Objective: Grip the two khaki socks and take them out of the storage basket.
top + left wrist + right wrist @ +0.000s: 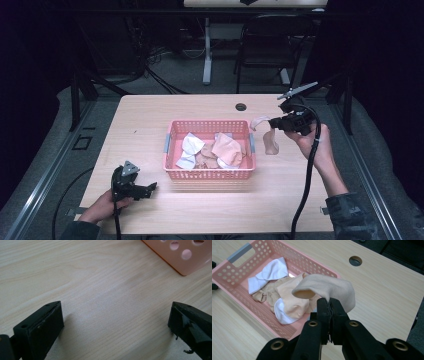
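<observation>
In the high view, a pink perforated plastic basket (209, 172) sits mid-table on the pale wooden table (150, 115), holding a loose heap of white and beige socks (212, 150). The right gripper (272, 122) is raised just off the basket's right end, and a soft beige sock (270, 137) droops from its tips over bare table, apparently so that it hangs free of the rim. The left gripper (150, 189) lies low near the basket's front left corner, parked out of the way, it seems. In the left gripper view, the two black jaws stand wide apart with nothing but wood grain between them, and a corner of the pink basket (186, 257) shows at the top right; this tool is idle and empty. In the right gripper view, the right gripper (329, 303) has its jaws pressed together on a fold of the beige sock (329, 288), whose open cuff faces left above the basket's near wall (255, 303). The pinch at the edge probably lets the rest dangle. White socks (270, 272) and tan ones lie crumpled inside.
</observation>
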Demonstrator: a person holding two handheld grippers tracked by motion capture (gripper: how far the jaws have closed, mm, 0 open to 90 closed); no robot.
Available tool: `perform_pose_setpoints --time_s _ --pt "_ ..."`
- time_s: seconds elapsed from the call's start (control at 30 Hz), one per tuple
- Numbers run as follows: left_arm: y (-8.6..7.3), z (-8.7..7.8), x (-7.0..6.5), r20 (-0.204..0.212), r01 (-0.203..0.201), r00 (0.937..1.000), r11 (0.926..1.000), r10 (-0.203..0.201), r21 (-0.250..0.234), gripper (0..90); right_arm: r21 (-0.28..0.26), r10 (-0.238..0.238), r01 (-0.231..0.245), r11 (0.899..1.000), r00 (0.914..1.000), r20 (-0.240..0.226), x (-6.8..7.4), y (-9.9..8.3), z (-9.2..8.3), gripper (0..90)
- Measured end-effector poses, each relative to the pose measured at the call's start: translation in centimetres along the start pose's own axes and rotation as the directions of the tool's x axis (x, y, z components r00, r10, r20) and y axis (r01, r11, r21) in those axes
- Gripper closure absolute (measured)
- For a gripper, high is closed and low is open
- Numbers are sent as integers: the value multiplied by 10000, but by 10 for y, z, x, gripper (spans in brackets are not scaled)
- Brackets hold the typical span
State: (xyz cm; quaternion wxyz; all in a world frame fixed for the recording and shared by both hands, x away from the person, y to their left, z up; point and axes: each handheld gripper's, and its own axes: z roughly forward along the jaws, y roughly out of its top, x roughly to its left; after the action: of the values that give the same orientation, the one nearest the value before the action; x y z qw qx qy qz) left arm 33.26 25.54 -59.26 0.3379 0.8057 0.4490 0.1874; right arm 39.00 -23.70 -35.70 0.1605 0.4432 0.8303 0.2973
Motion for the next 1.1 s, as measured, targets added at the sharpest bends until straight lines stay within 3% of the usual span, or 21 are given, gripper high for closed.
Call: perform_pose_setpoints --time_s 0.73,1.1 --pt "0 0 0 -2 -5 10000 10000 5 3 0 37 941 -943 9955 9947 407 -31 -39 3 879" --pt "0 0 0 2 -7 10000 10000 7 -1 0 413 1290 -1311 9905 9904 507 -43 -55 14 879"
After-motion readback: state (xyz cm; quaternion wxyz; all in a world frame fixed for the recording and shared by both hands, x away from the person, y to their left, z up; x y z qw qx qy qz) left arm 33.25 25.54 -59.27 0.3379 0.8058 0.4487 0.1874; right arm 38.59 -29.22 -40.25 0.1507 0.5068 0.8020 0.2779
